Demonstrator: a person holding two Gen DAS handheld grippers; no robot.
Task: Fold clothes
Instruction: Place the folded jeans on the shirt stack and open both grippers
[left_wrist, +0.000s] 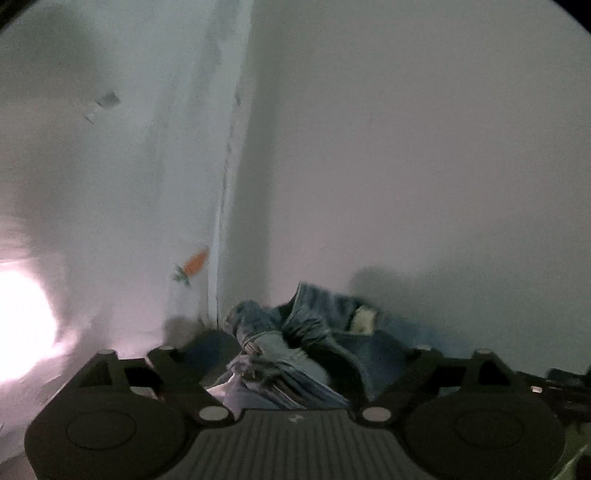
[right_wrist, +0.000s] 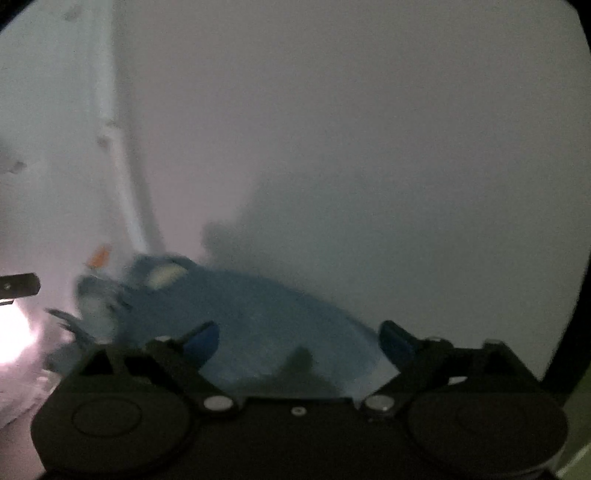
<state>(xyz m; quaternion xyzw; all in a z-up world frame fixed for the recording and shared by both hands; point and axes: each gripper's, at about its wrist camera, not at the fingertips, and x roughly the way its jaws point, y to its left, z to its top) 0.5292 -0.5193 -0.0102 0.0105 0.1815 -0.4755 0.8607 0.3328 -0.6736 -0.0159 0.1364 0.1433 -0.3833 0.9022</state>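
nearest the left wrist lens, the left gripper (left_wrist: 295, 354) has its fingers spread wide, holding nothing; one pair of jeans (left_wrist: 306, 343) lies crumpled in the wall corner, just beyond them, beside one carrot sticker (left_wrist: 192, 267)

in the right wrist view, the right gripper (right_wrist: 299, 339) is also wide and empty, the blurred jeans (right_wrist: 240, 314) ahead. risk: grabbing a bunched layer would likely drag the heap instead of spreading it
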